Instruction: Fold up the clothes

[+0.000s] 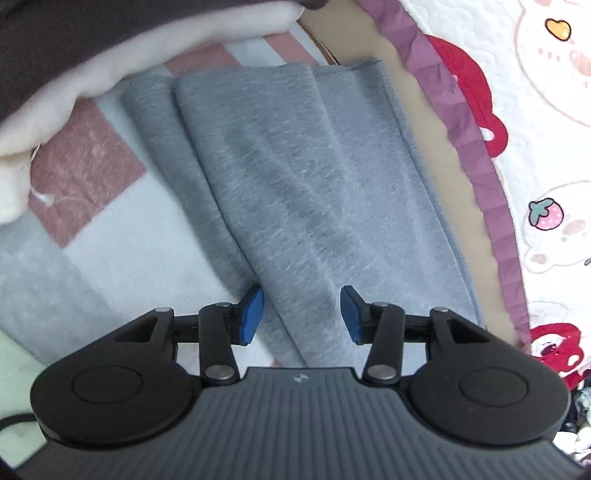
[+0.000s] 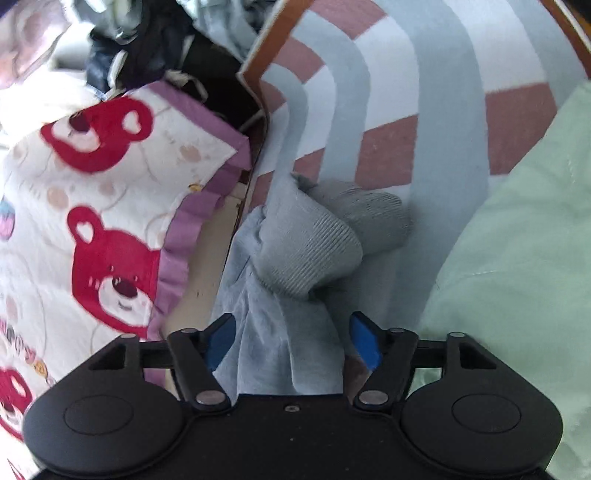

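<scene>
Hovering low over the grey garment (image 1: 295,177), the left gripper (image 1: 301,314) has its blue pads (image 1: 251,314) spread wide, one on either side of a long fold of the cloth, with nothing pinched between them. The garment lies stretched out flat on a checked blanket (image 1: 92,229) of pale blue, white and dusty pink squares, folded lengthwise so that two or three layers overlap along its left side. Its right edge runs close beside a strip of beige surface (image 1: 439,155), and past that sits a quilt (image 1: 546,110) with a purple frill, red bears and strawberries. Up in the left corner, something dark with a thick white fleecy edge (image 1: 110,74) hangs over the scene; whether it is a sleeve I cannot tell.

At the other end, the right gripper (image 2: 291,343) is likewise wide, its pads (image 2: 365,343) standing apart with the garment's lighter, inside-out cloth (image 2: 280,350) running up between them, not clamped. Just ahead of it the ribbed cuff (image 2: 314,251) is bunched into a lump, resting on the same blanket (image 2: 406,110). To its left is the bear quilt (image 2: 92,221); to its right a pale green cloth (image 2: 517,277) lies alongside. A heap of dark clothes (image 2: 155,48) sits beyond the quilt, near a brown wooden edge (image 2: 273,33).
</scene>
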